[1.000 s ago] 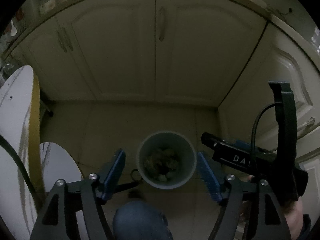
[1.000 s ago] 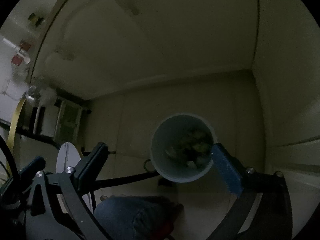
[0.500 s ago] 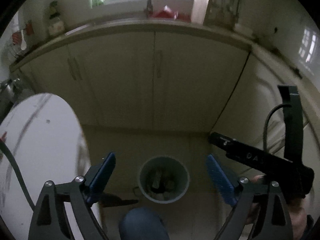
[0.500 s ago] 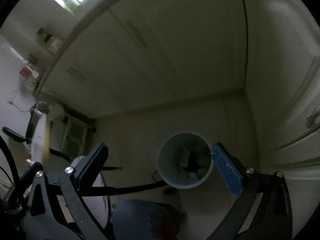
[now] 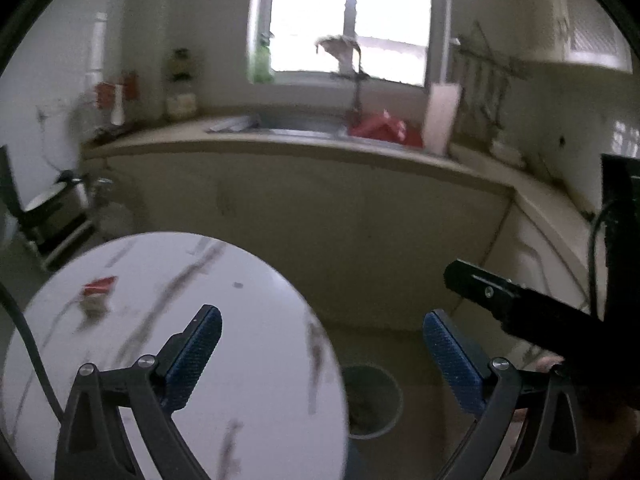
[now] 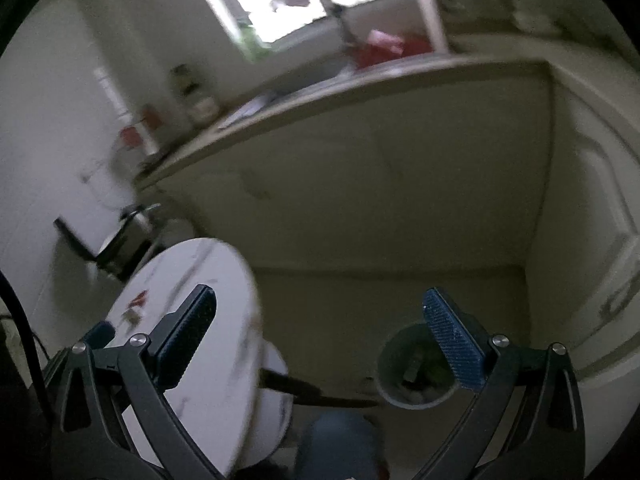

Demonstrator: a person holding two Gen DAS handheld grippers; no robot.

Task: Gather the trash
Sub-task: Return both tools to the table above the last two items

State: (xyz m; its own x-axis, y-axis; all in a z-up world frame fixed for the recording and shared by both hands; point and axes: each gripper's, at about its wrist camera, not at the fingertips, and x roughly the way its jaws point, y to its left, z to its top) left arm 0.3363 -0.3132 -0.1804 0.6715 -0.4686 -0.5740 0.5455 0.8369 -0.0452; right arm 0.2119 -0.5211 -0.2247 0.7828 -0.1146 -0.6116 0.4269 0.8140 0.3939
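Left gripper (image 5: 322,334) up over the round white marble-patterned desk (image 5: 248,320), its blue-padded fingers (image 5: 196,354) wide apart and nothing between them, the jaws having just been opening; right gripper (image 6: 320,320) is likewise spread wide, empty, its blue-padded fingers (image 6: 454,340) framing the floor; down there on the pale tiled floor (image 6: 340,300) stands the round grey trash bin (image 5: 386,392), upright, half hidden behind the desk edge in the left view, and in the right view sitting just behind the right-hand finger with scraps showing inside; on the desk top, toward its far left side, lies a small red and white piece of litter (image 5: 98,292), blurred, apart from both grippers; the right view catches it too as a small red fleck; beyond, cream cabinet doors (image 5: 320,240) under a counter with a steel sink (image 5: 296,126), a red bag (image 5: 386,130) beside it, bright window (image 5: 348,20) above; a blue-jeaned knee (image 6: 340,440) shows low in the right view.
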